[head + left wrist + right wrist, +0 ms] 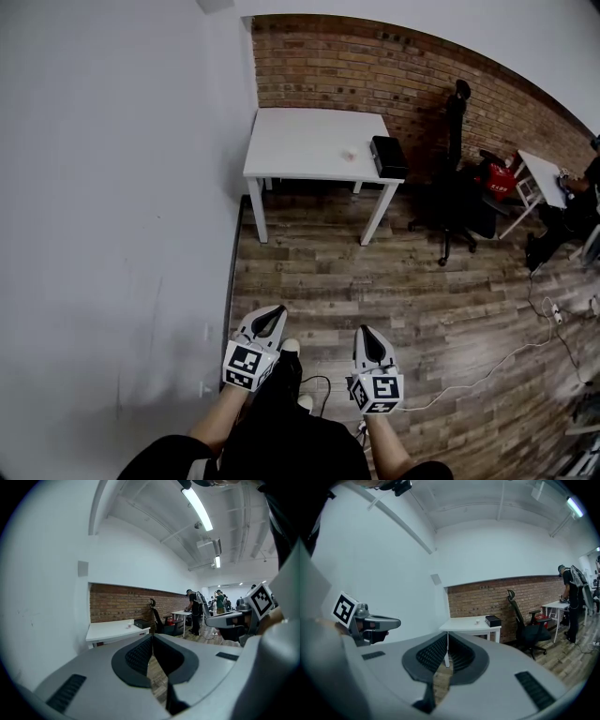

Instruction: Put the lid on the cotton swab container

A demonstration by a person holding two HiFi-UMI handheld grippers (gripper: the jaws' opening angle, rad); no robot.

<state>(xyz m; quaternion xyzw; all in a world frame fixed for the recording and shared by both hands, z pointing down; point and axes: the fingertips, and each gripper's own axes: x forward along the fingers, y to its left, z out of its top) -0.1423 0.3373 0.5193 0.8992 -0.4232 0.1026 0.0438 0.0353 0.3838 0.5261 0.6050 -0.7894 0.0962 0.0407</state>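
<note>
Left claw (277, 311) is seen fully closed, pads met at the tips, nothing gripped. Right claw (367, 331) is likewise closed on nothing; in its own view the tips are pressed together, with only floor visible through the gap below them. Both are held low and close to the person's body, side by side but apart, pointed roughly level down the room. Wood-plank floor (394, 281) lies between them and the work area. Well ahead, a white tabletop (300, 141) is set in the corner against the brick wall (356, 66). A small pale item, taken to be the cotton swab container (349, 153), is placed on the tabletop's right half, just beside a black box (387, 157). The lid cannot be told apart from it at this range. An office chair (457, 178) is parked right of the tabletop. The task is judged not started. Container and lid are expected to be light, thin plastic: smooth, easily tipped or squashed. The container should be steadied by its side wall with one claw, and the lid pinched lightly across its rim and pressed on squarely.
</note>
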